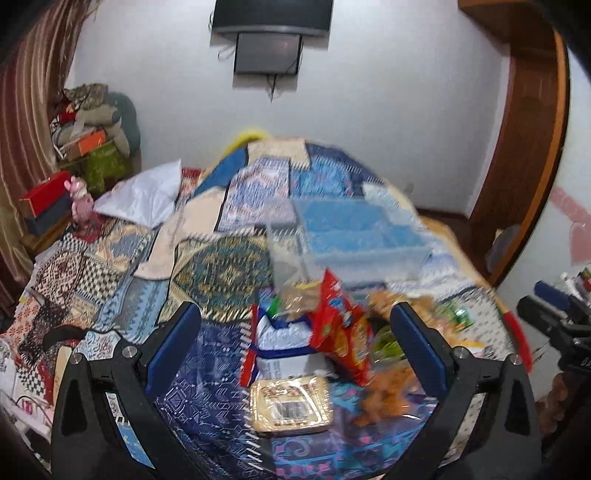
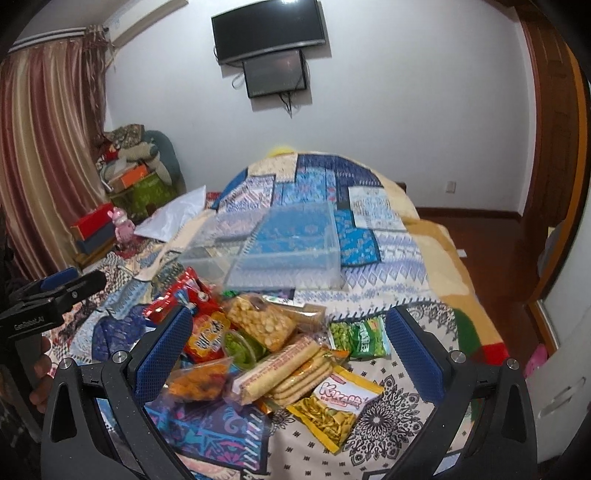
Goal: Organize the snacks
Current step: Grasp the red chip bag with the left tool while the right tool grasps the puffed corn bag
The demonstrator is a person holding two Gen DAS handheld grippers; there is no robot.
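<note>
A pile of snack packets lies on a patterned bedspread. In the right wrist view I see a long biscuit pack, a yellow chip bag, a green pea bag, a clear cracker bag, an orange snack bag and red packets. A clear plastic bin stands empty behind them. My right gripper is open above the pile. In the blurred left wrist view, my left gripper is open over a red bag, a blue-white box and a flat tray pack. The bin lies beyond.
The bed fills the middle of the room. A white plastic bag lies at its left side. Boxes and a pink toy sit by the curtain. A wooden door frame is at the right, screens on the wall.
</note>
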